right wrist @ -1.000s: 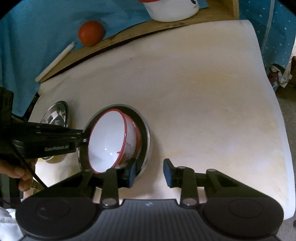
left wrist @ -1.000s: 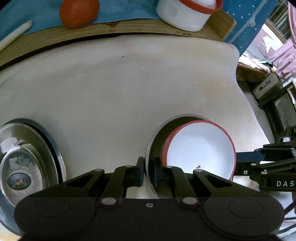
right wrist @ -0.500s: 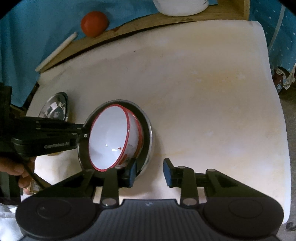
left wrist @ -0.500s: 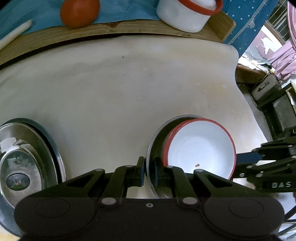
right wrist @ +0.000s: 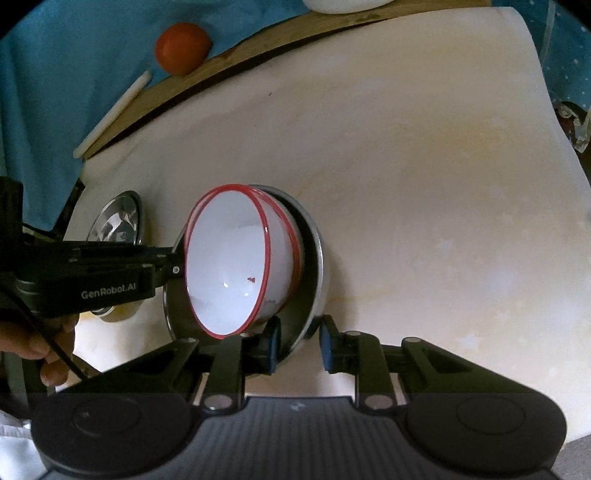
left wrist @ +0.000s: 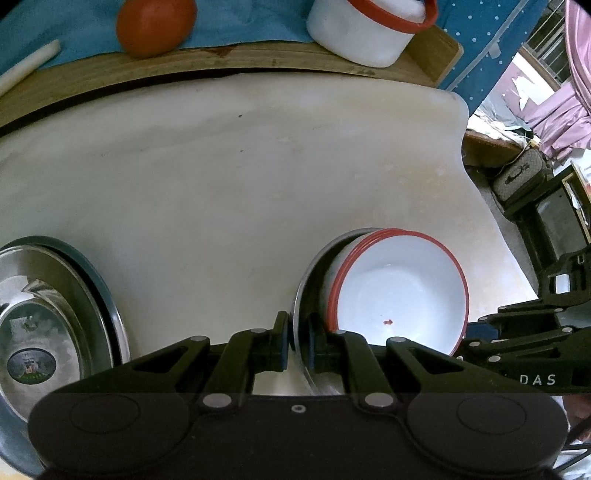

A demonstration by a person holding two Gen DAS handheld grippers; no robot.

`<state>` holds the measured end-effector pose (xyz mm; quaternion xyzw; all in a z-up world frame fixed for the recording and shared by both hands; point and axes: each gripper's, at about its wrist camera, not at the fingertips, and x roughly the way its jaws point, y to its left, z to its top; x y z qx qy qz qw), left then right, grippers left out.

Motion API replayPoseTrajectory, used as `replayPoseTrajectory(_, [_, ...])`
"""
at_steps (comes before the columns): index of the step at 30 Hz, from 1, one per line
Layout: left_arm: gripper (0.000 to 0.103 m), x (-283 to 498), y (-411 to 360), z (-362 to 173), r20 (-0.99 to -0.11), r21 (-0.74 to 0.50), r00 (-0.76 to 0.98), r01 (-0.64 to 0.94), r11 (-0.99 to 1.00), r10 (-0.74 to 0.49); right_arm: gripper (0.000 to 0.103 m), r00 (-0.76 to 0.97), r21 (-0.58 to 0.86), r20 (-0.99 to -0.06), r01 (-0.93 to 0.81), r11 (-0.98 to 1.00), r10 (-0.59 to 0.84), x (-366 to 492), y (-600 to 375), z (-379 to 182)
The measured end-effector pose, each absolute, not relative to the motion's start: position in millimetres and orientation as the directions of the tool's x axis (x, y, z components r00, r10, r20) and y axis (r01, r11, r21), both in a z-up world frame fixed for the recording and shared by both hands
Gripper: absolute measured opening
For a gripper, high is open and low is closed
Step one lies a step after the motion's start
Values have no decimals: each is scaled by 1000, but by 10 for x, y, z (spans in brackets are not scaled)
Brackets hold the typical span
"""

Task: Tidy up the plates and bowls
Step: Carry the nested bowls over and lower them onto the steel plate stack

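Observation:
A steel plate (left wrist: 309, 280) (right wrist: 314, 266) carries stacked white bowls with red rims (left wrist: 399, 291) (right wrist: 229, 266). My left gripper (left wrist: 297, 341) is shut on the plate's near rim; it shows at the left in the right wrist view (right wrist: 173, 267). My right gripper (right wrist: 299, 345) straddles the opposite rim of the plate with a gap, open. The stack is held tilted above the white table (left wrist: 221, 166). A second steel plate with a steel bowl (left wrist: 40, 332) (right wrist: 118, 221) lies at the left.
A wooden board (left wrist: 221, 62) along the far edge holds a red tomato (left wrist: 155, 26) (right wrist: 183, 48), a white red-rimmed mug (left wrist: 369, 29) and a white stick (right wrist: 114, 110). Blue cloth lies behind. The table's right edge (left wrist: 461, 147) drops to the floor.
The plate with the bowls has risen slightly and tilted more between the two grippers. The right gripper's fingers have come closer around the rim.

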<state>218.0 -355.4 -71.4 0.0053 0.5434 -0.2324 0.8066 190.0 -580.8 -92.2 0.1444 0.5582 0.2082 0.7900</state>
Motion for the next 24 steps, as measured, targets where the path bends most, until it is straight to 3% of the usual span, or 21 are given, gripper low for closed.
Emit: replayPoseTrajectory(24, [8,2129,-3193,-506,-847,-282,351,339,898,-399,23,327,440,-818,-175,881,474,1919,-5668,-674])
